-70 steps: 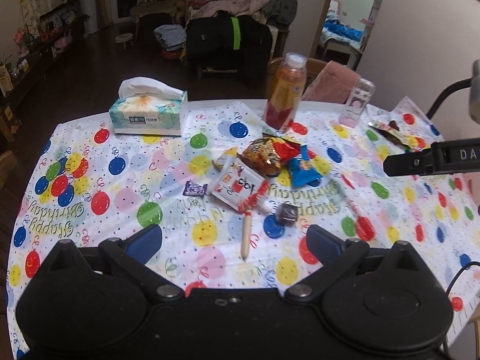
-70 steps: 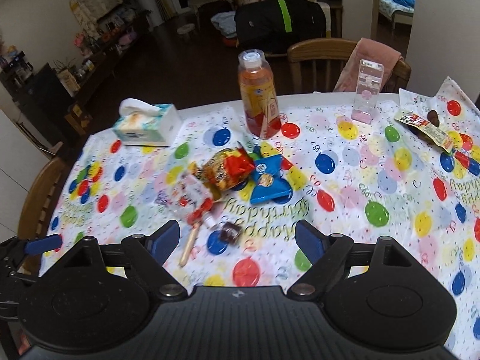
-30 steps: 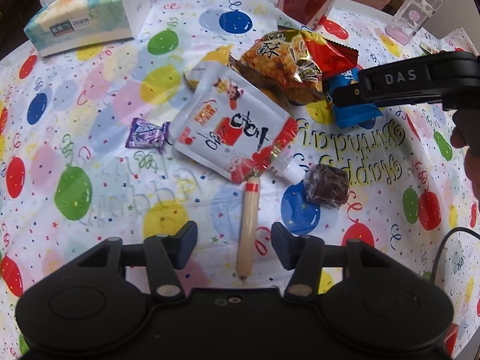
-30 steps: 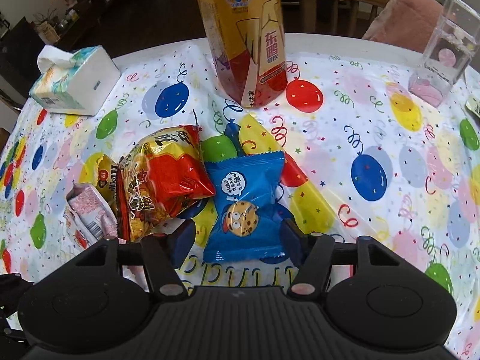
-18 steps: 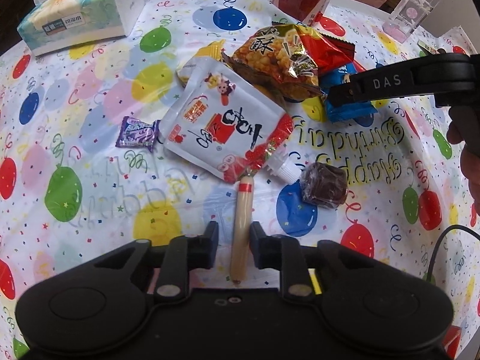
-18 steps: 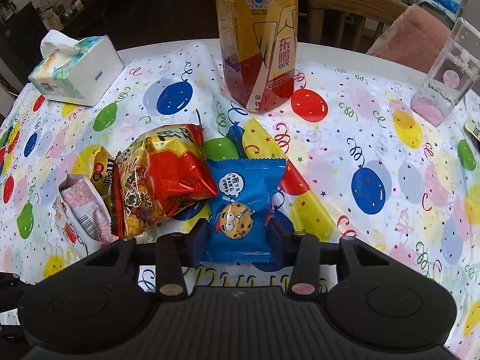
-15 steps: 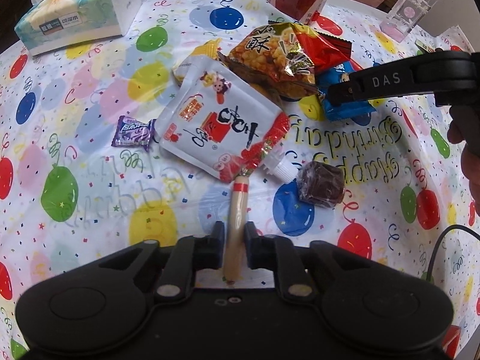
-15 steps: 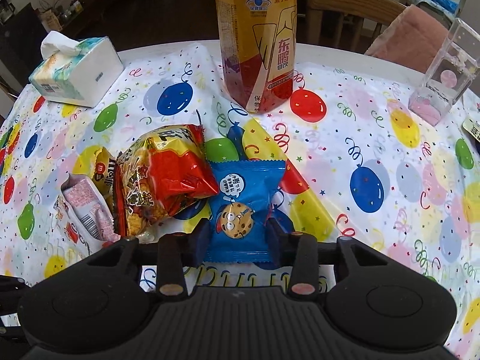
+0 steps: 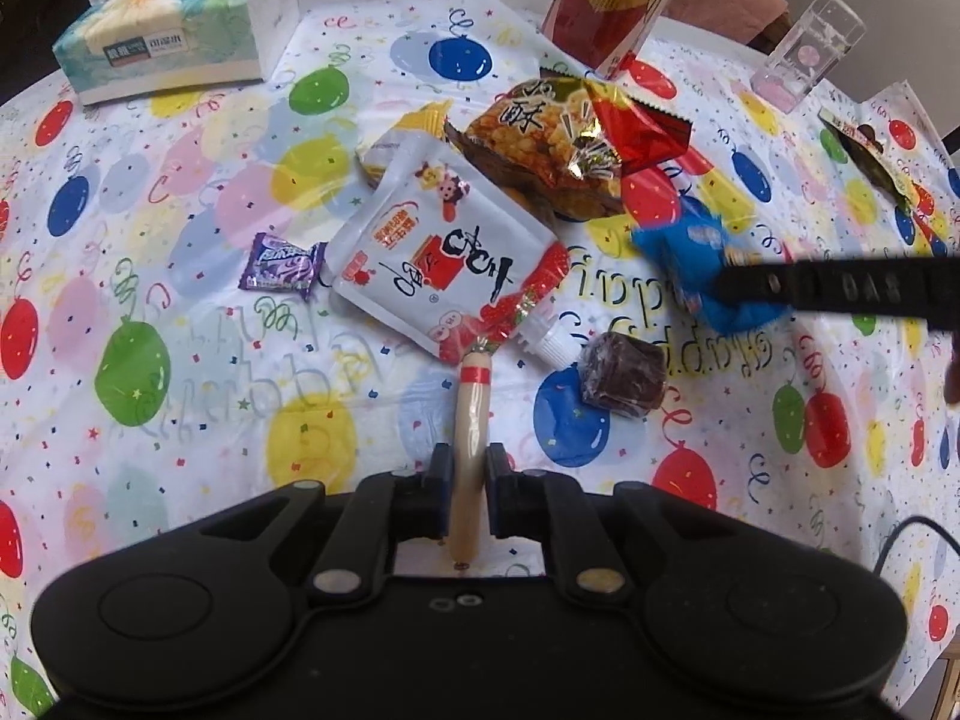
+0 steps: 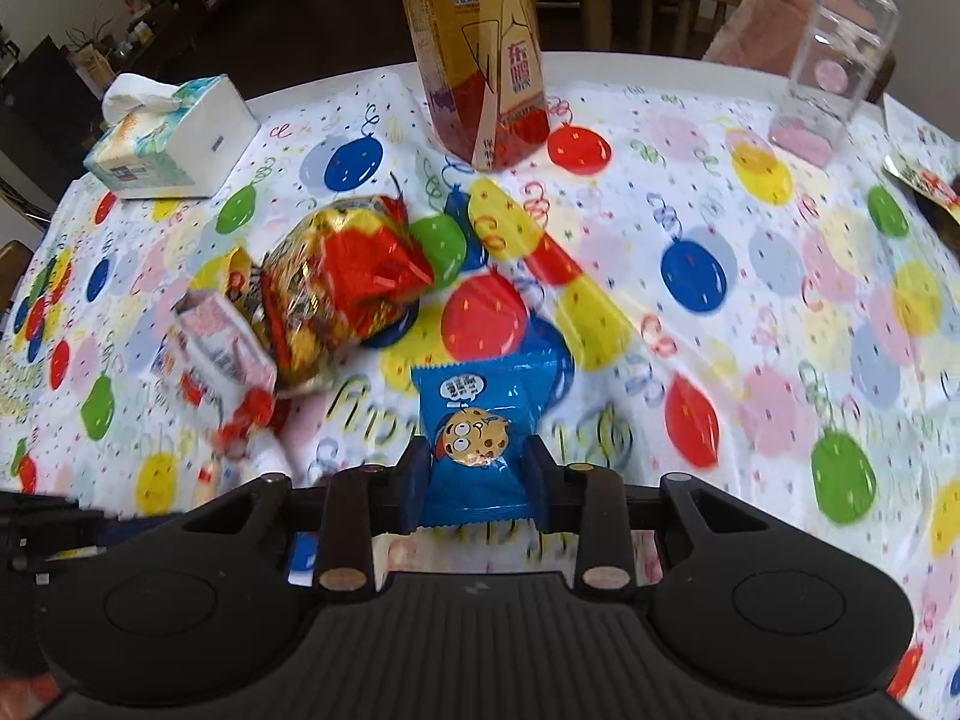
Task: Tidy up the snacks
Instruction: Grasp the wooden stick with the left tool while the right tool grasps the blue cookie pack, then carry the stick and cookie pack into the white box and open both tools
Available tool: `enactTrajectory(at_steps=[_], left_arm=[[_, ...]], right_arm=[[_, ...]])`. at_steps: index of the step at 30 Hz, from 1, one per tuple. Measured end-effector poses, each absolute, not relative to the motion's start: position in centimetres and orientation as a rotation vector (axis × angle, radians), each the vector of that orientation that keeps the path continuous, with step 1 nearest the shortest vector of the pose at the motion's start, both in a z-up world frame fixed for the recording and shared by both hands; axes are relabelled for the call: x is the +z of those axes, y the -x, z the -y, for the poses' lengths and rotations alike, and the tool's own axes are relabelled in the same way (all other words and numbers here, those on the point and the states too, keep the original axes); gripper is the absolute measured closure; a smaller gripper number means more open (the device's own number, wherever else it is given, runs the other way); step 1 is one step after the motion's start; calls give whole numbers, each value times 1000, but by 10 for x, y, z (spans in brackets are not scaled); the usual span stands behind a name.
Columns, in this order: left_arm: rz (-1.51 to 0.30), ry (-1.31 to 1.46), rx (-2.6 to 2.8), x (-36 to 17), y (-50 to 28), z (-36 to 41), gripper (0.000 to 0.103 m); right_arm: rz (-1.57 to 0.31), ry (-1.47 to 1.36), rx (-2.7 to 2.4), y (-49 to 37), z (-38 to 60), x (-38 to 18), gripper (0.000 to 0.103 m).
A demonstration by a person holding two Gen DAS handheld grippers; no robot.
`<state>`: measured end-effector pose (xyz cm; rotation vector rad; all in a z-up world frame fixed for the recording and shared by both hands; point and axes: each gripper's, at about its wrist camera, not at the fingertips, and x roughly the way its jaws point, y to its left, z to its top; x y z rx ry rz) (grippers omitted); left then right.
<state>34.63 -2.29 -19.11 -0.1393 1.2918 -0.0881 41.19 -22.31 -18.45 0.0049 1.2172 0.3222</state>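
Change: both grippers are now pinching their snacks; a moment ago the left jaws were only beside the sausage, and the cookie pack was lying next to the chips bag, while now it is sitting away from that bag, nearer to the tabletop's front edge.
Left gripper: its jaws are clenching the sausage stick near its plain end; the red-banded end is pointing toward the white pouch and almost touching it.
Right gripper: its jaws are grasping the blue cookie pack by its lower half; the pack is standing upright between the fingers and looking blurred in the left view.
Middle of the tabletop: the chips bag is lying behind the white pouch, partly over a yellow pack.
Small things: a purple candy is lying just left of the pouch; a brown candy is lying right of the sausage, apart from it.
Far edge: the drink bottle is standing upright; a clear box is standing toward the far right corner.
Far left corner: a tissue box is sitting there.
Right edge: one more wrapper is lying flat; what it holds I cannot tell.
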Motion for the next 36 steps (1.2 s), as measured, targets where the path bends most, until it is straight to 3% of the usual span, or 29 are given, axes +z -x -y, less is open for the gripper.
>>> enactTrajectory(at_steps=[11, 36], left_arm=[[-1258, 147, -88, -164, -323, 18, 95], [-1150, 116, -194, -70, -227, 16, 95]], right_arm=[[-1199, -35, 336, -363, 239, -152, 77], [-1046, -48, 444, -237, 252, -44, 77]])
